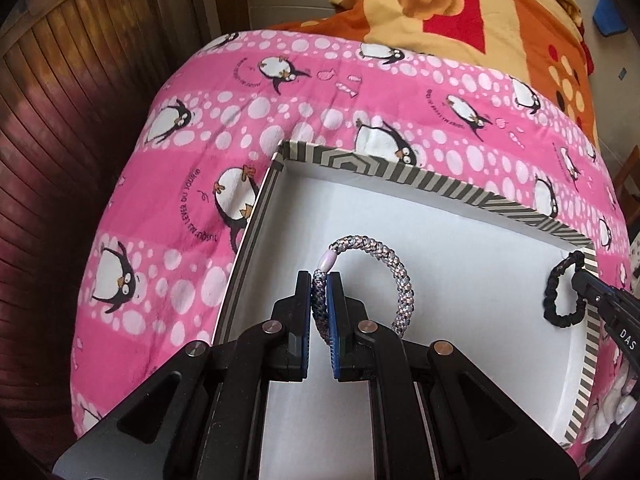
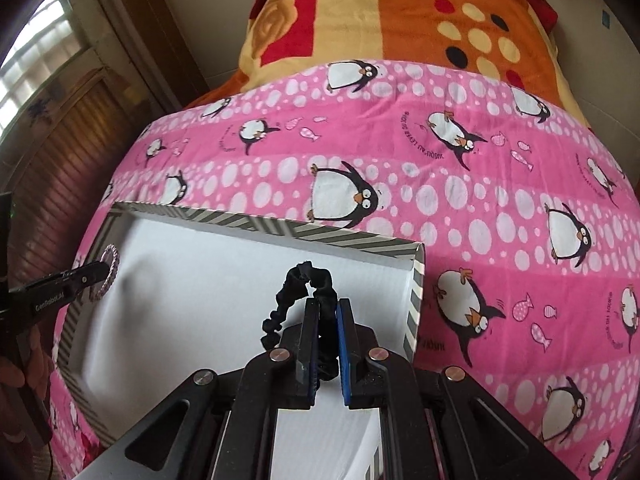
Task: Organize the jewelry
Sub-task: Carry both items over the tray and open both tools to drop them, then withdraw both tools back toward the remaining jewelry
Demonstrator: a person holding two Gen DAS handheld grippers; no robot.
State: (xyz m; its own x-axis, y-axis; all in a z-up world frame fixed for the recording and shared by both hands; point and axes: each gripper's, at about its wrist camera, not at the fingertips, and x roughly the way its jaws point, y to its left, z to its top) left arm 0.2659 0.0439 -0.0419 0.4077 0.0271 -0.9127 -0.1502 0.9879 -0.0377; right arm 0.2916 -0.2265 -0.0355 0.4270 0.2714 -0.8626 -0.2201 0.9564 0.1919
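Left gripper [image 1: 319, 280] — jaws pinching the beaded bracelet [image 1: 390, 270], its loop arcing right of them. Right gripper [image 2: 328, 308] — jaws pinching the black bracelet [image 2: 298, 284], hanging leftward. Both over the striped box [image 1: 400, 170]; lower to the floor before releasing, pieces apart.

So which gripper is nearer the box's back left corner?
Left. The left gripper holds the braided bracelet near that corner of the box; the right gripper, holding the black bracelet, is by the right wall.

Box [image 1: 420, 184] on blanket [image 1: 180, 184], bracelets [image 1: 384, 256] above.
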